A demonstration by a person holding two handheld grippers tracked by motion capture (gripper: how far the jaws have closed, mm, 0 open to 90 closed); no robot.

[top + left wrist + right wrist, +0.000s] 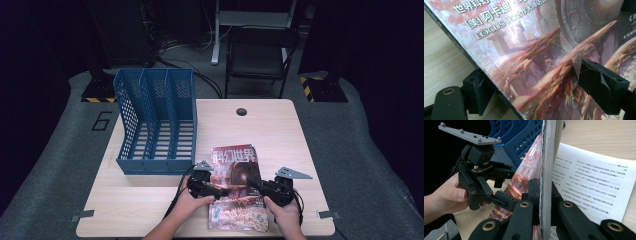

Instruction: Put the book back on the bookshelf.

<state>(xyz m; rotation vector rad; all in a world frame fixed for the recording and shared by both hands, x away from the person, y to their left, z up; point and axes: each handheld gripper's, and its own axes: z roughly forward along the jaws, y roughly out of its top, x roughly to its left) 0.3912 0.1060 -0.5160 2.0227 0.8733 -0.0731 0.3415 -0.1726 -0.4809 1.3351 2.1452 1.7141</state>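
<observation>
A magazine [238,210] with a reddish illustrated cover lies on the near part of the wooden table [145,200], between both hand-held grippers. My right gripper [252,183] comes in from the right and is shut on the cover and a thick stack of pages [547,157], seen edge-on between its jaws [544,187]. A printed white page [594,180] lies spread beside that stack. My left gripper [222,190] is at the magazine's left edge. Its jaws stand wide apart [536,87], one under the spine edge and the other resting on the cover [524,62].
A blue three-slot file rack [155,120] stands on the table's left half, just behind the left gripper [504,191] and also seen as blue mesh [519,137]. A cable hole [241,111] is near the far edge. A dark chair [260,55] stands beyond the table.
</observation>
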